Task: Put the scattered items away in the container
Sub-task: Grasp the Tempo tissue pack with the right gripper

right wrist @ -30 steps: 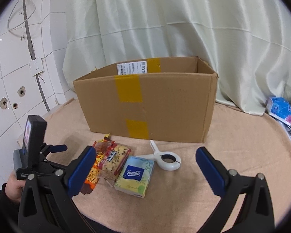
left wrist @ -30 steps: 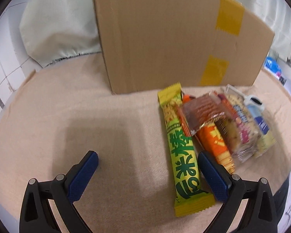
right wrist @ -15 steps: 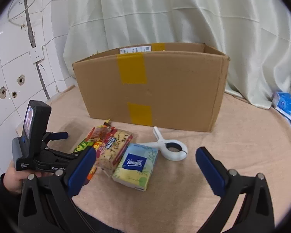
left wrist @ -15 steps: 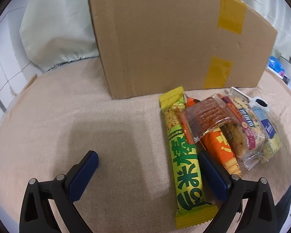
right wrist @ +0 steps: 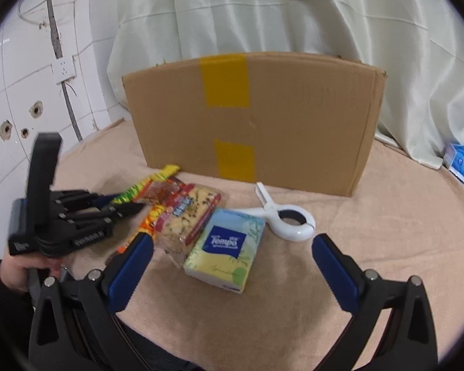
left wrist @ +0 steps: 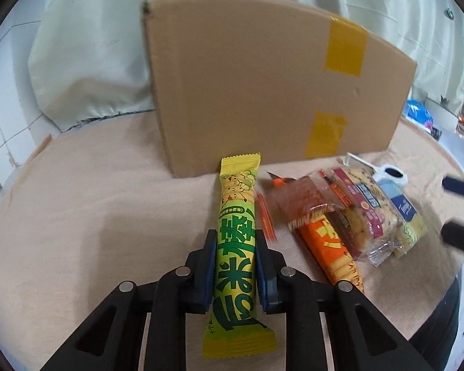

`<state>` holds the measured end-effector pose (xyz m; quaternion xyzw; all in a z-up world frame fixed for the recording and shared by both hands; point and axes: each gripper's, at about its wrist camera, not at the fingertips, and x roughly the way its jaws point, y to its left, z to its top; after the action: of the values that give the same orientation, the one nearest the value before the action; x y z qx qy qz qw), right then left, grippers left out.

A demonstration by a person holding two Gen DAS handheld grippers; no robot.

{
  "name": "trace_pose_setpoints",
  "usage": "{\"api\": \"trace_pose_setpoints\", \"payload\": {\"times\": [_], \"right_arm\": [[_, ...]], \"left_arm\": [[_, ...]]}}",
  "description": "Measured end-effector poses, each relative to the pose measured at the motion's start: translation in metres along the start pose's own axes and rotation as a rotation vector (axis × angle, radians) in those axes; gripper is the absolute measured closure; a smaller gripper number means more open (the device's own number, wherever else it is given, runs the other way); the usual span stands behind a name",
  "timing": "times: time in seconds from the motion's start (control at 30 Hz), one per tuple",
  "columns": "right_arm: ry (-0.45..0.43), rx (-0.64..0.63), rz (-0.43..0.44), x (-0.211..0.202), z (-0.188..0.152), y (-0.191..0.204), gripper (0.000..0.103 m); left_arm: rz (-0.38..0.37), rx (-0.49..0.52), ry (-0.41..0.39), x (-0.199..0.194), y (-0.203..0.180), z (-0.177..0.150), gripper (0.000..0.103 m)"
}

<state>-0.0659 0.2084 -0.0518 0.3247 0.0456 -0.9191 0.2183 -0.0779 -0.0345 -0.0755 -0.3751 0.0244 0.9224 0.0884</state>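
My left gripper (left wrist: 235, 241) is shut on a long green-and-yellow snack bar (left wrist: 236, 232) that lies on the beige cloth in front of the cardboard box (left wrist: 263, 92). To its right lie an orange snack pack (left wrist: 334, 256), a clear red-edged wrapper (left wrist: 300, 201) and a biscuit pack (left wrist: 365, 210). My right gripper (right wrist: 232, 247) is open and empty above the Tempo tissue pack (right wrist: 225, 247). A white clip (right wrist: 287, 216) lies by the box (right wrist: 263, 117). The left gripper (right wrist: 120, 204) shows in the right wrist view.
A round table with beige cloth (left wrist: 92, 216) carries everything. A pale curtain (right wrist: 263, 9) hangs behind the box. A blue packet (right wrist: 461, 157) lies at the far right edge. A tiled wall with a socket (right wrist: 63, 68) is on the left.
My left gripper has moved right and forward onto the green snack bar and shut on it. My right gripper has moved lower and closer to the tissue pack, still open.
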Motion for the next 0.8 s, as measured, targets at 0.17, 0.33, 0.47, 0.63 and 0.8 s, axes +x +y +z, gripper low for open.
{"api": "trace_pose_setpoints", "payload": {"times": [0.17,0.33,0.47,0.63,0.8], "right_arm": [[0.038,-0.016,0.005,0.012,-0.016,0.004,0.000],[0.063,-0.064,-0.041,0.022,-0.023,0.012,0.000],[0.044,-0.034,-0.096,0.021,-0.022,0.002,0.000],[0.056,0.015,-0.139,0.020,-0.021,-0.018,0.000],[0.040,0.001,-0.069,0.021,-0.015,-0.005,0.000]], "left_arm": [[0.003,-0.009,0.006,-0.002,0.012,-0.004,0.081],[0.002,-0.013,0.012,0.001,0.015,-0.008,0.080],[0.010,-0.005,0.005,-0.002,0.017,-0.011,0.080],[0.007,-0.003,0.009,-0.002,0.016,-0.012,0.080],[0.008,-0.006,0.007,-0.001,0.015,-0.012,0.080]]}}
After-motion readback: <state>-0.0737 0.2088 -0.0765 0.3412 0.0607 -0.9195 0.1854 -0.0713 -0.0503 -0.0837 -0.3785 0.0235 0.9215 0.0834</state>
